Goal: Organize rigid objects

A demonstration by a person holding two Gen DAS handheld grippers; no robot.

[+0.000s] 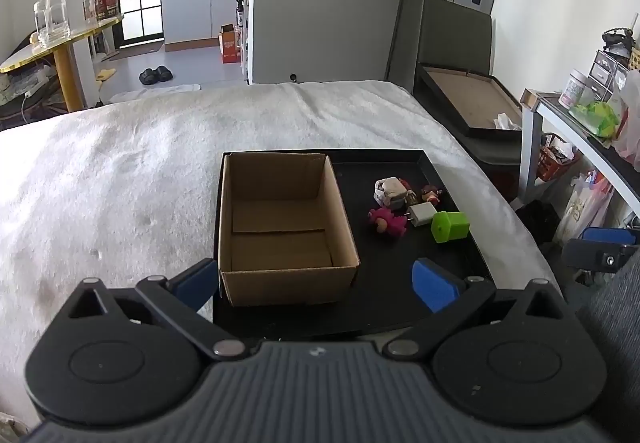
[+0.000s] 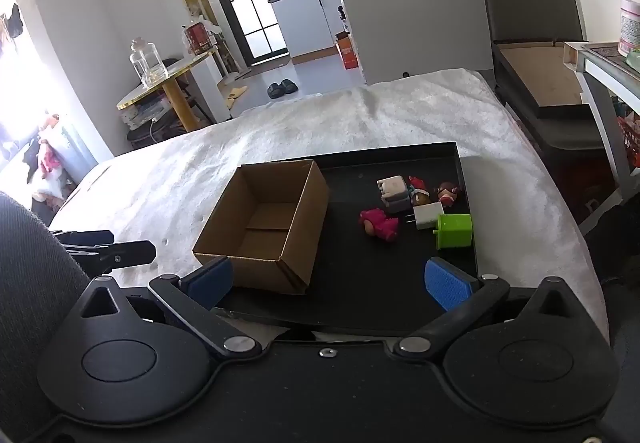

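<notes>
An open, empty cardboard box [image 1: 280, 227] [image 2: 264, 227] stands on the left half of a black tray [image 1: 384, 283] [image 2: 360, 271] on a white blanket. On the tray's right half lie a pink figure [image 1: 386, 222] [image 2: 379, 223], a white charger [image 1: 422, 214] [image 2: 428, 215], a green cube plug [image 1: 450, 226] [image 2: 454, 230], a beige-grey block toy [image 1: 390, 193] [image 2: 394, 193] and small brown figures [image 1: 431, 194] [image 2: 446, 193]. My left gripper [image 1: 316, 283] is open and empty at the tray's near edge. My right gripper [image 2: 330, 281] is open and empty, also at the near edge.
The white blanket [image 1: 120, 171] covers the bed around the tray. A dark chair holding a flat cardboard box [image 1: 472, 103] stands at the right. A white desk [image 1: 580, 127] with clutter is further right. A yellow round table [image 1: 60, 39] with a glass jar is far left.
</notes>
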